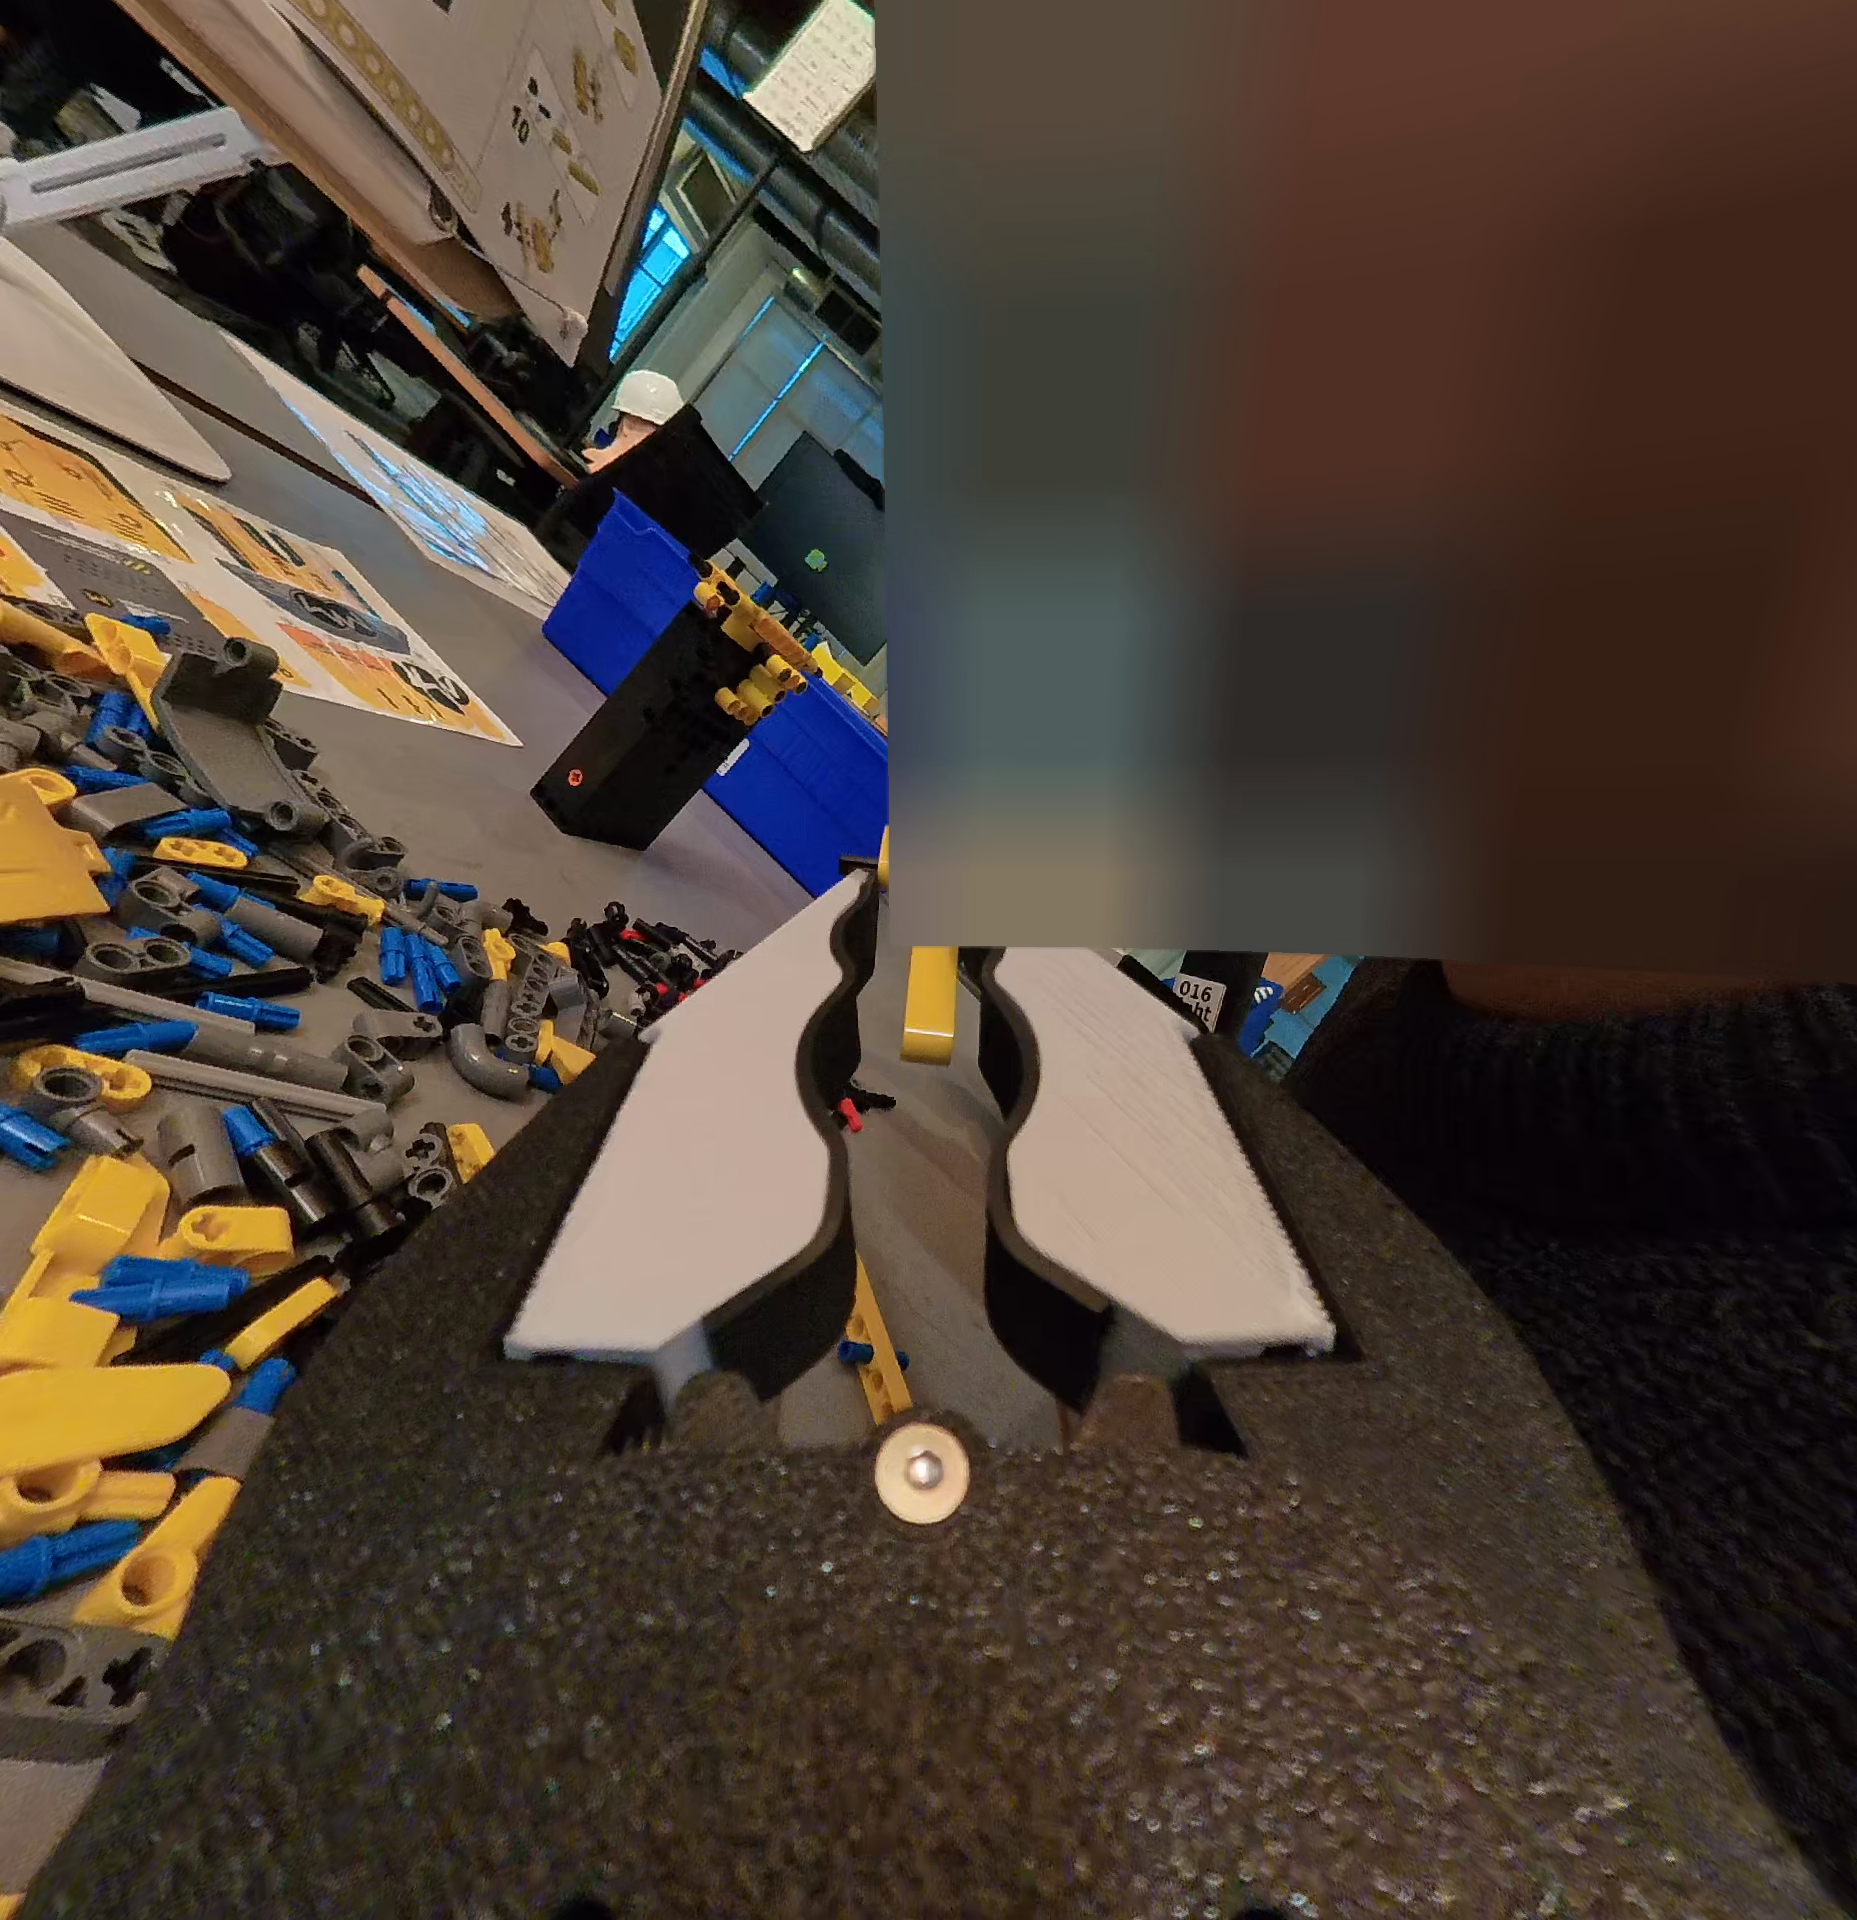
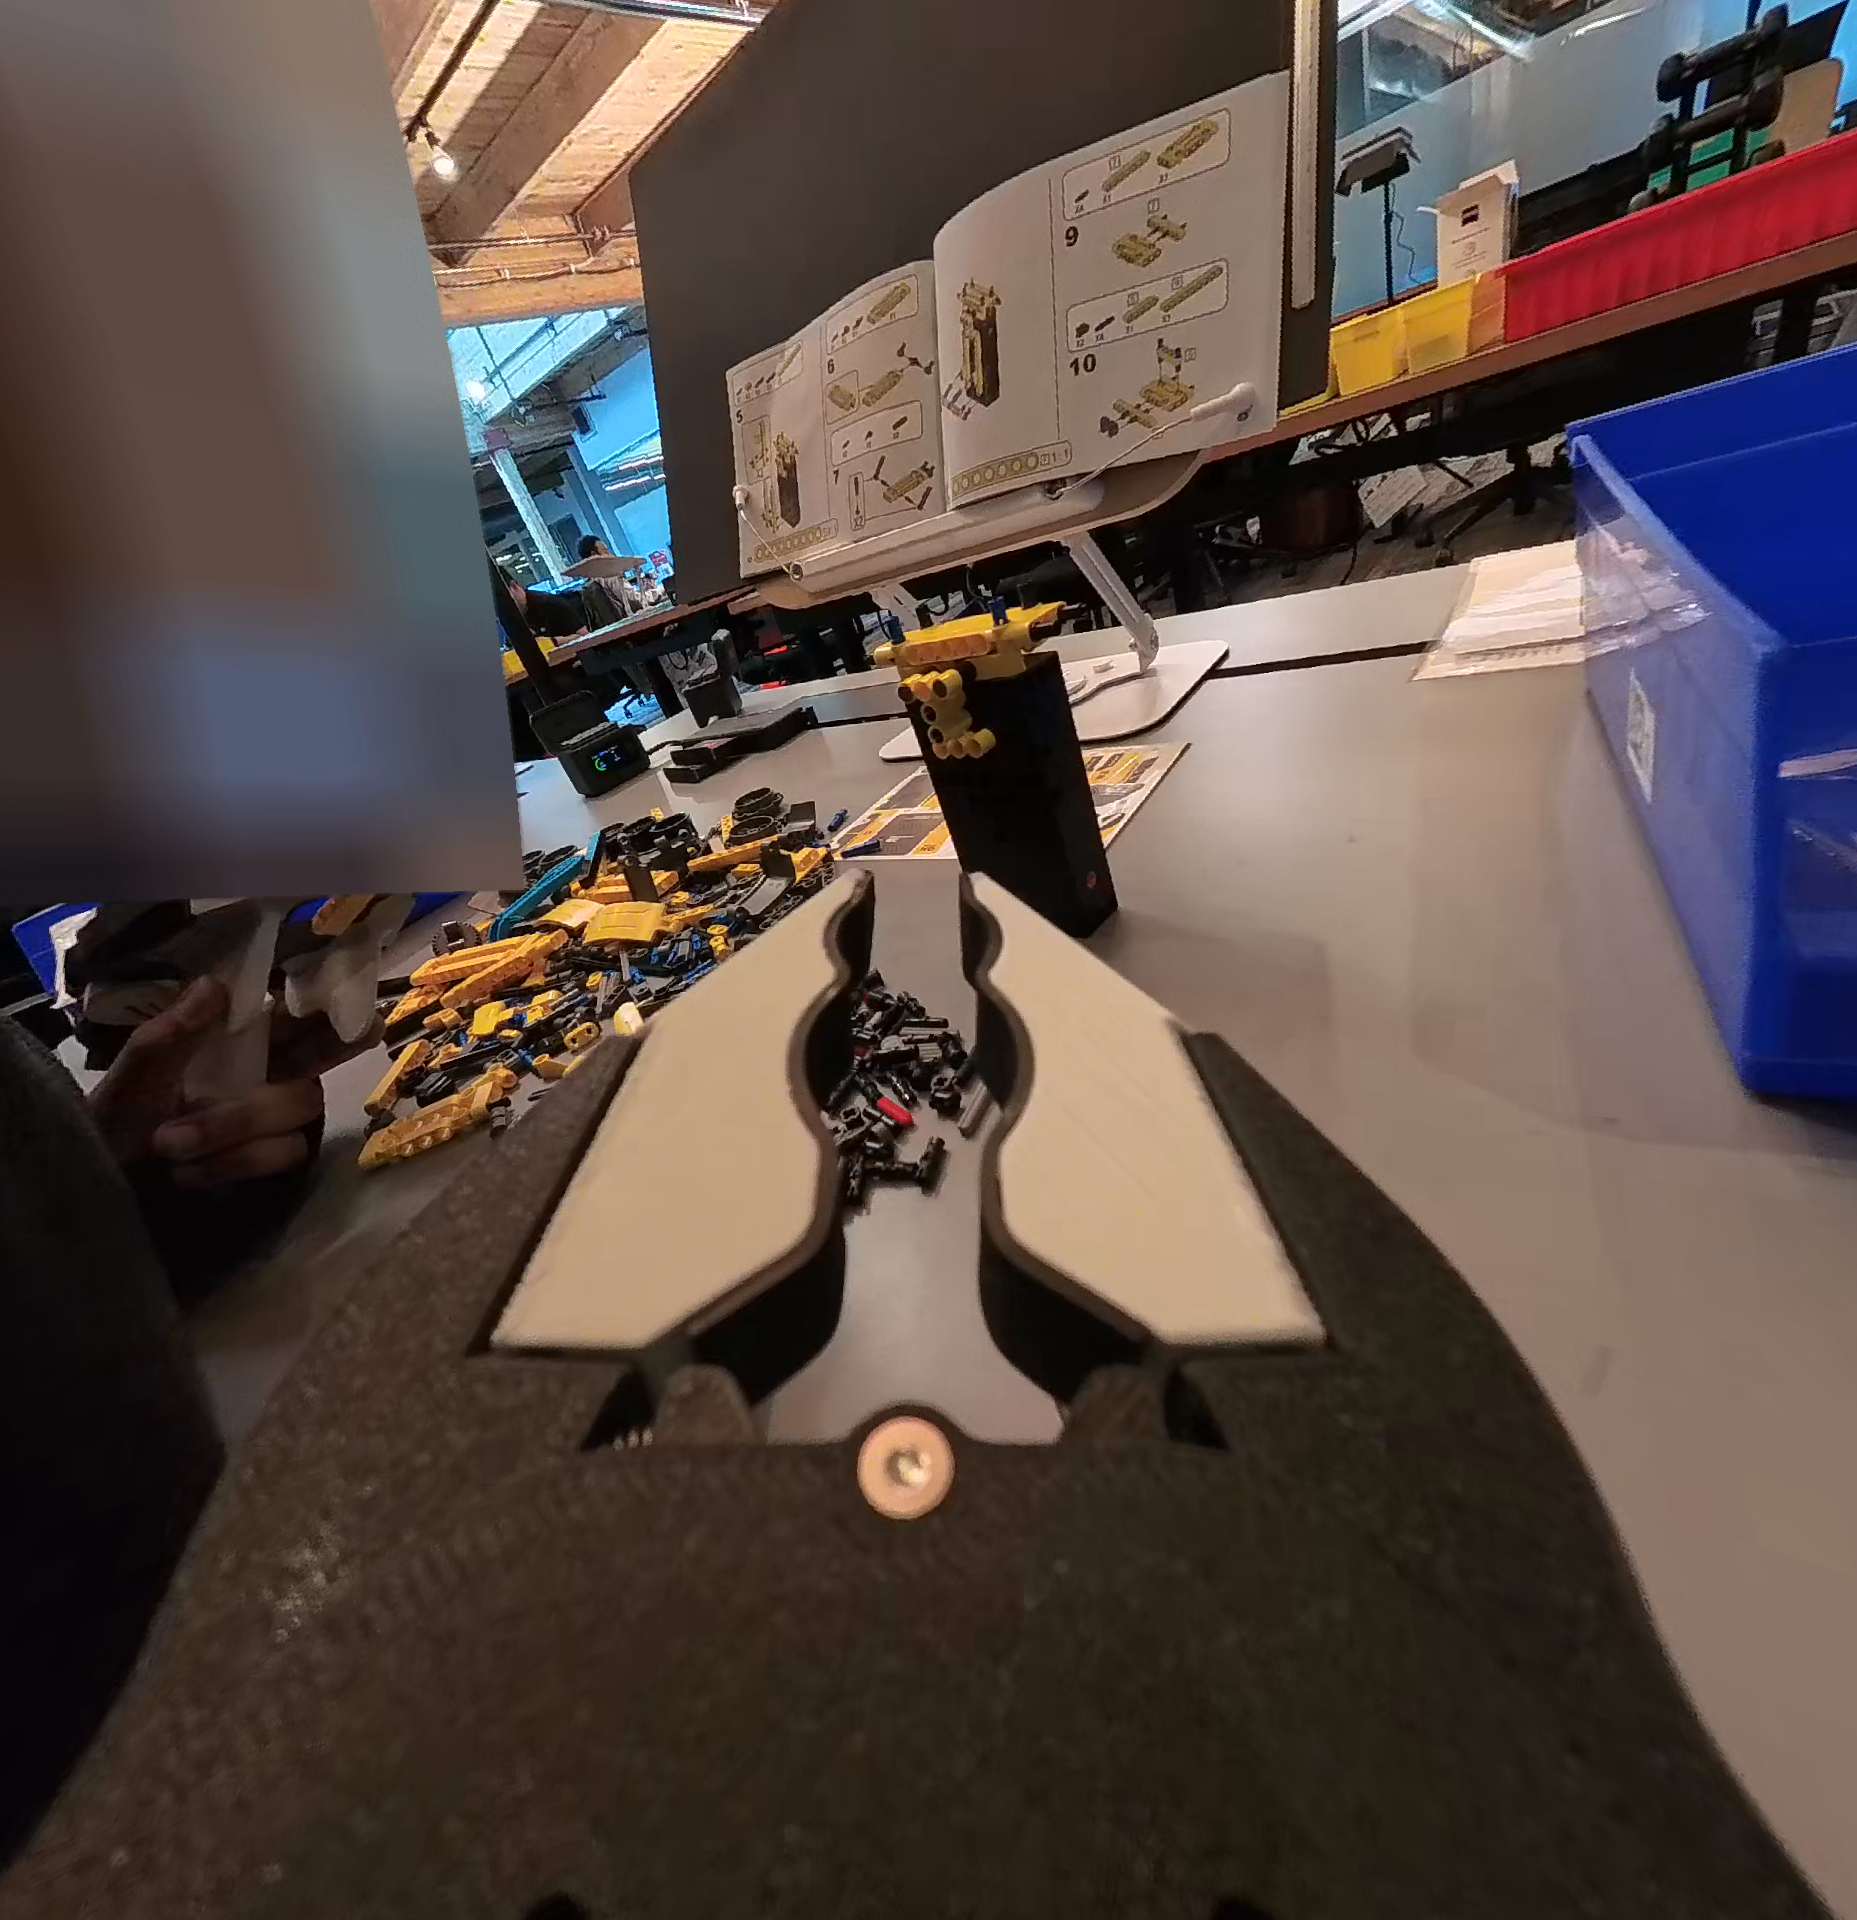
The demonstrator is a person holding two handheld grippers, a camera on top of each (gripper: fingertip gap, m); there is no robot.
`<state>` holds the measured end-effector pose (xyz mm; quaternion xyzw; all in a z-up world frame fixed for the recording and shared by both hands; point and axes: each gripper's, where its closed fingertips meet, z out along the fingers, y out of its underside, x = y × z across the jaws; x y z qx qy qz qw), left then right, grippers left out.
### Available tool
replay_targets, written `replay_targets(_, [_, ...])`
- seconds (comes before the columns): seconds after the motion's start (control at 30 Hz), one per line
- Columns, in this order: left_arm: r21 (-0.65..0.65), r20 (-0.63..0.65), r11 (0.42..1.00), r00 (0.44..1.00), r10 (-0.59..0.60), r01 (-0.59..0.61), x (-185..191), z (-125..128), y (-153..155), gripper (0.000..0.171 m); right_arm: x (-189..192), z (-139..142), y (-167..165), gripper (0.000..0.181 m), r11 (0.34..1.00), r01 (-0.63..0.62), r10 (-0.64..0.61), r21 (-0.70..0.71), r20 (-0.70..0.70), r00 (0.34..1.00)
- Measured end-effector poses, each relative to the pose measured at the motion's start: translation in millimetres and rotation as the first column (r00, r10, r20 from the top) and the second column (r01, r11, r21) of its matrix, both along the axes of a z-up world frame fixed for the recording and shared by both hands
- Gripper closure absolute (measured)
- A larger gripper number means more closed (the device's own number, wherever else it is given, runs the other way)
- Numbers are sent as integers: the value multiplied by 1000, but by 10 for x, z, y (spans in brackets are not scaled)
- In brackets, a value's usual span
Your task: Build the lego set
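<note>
My left gripper (image 1: 926, 925) is low over a grey table (image 1: 467, 790), jaws apart. A yellow beam (image 1: 929, 1013) hangs in the gap at the fingertips, close to the left one; I cannot tell whether either pad touches it. A pile of yellow, blue, grey and black building parts (image 1: 228, 987) lies to its left. My right gripper (image 2: 916, 894) is open and empty, just above a heap of small black pins (image 2: 893, 1081). A tall black block topped with a yellow assembly (image 2: 1017, 790) stands right behind it. The left gripper (image 2: 280, 987) shows there, held by a hand (image 2: 217, 1101).
An open instruction booklet (image 2: 1007, 353) rests on a white stand at the back. A blue bin (image 2: 1755, 675) stands at the right. Sticker sheets (image 1: 280, 592) lie beyond the parts pile. A small black device (image 2: 602, 764) sits at the far left. A dark knitted sleeve (image 1: 1630, 1299) is close on the right. My hands' fingertips stand some 25 centimetres from each other.
</note>
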<state>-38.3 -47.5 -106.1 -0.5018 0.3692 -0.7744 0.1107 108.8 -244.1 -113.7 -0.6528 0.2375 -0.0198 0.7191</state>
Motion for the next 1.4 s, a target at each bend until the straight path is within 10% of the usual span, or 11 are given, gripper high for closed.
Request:
replay_targets(0.03, [0,0,1000,1000,-1,1,1,0,-2,157,2,0,0,165,1000,1,-1,0,-1,1000])
replay_targets(1.4, [-14,-14,1000,1000,-22,22,16,-19,-16,156,2,5,-2,165,1000,0,0,5,-1,1000])
